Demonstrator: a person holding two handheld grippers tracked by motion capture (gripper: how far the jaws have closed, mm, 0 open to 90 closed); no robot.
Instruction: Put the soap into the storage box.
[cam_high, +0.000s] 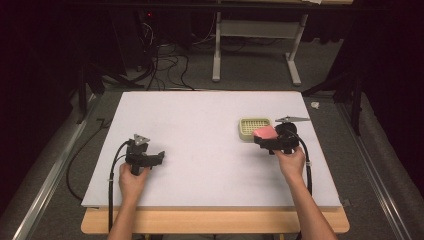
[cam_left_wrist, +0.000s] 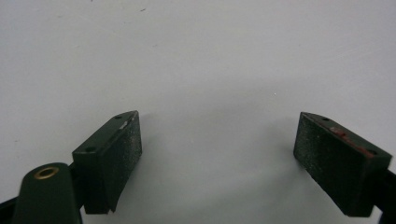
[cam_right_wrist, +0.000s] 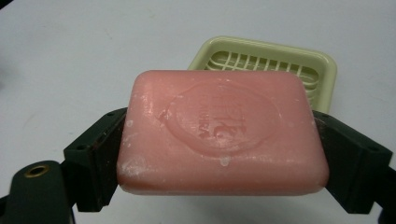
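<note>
Soap bar flat, long axis across right claw, beside dish.

In the right tool view, the pink soap covers the near half of the pale green soap dish, so only the dish's far rim and part of its grid show. The raised stamp on the soap is too soft to read. The soap also hides the inner faces of the right tool. In the high view, the soap overlaps the dish's right edge, and the small pale scrap beyond the worktop's right corner is too small to tell. Both forearms are cut off by the bottom edge.
</note>
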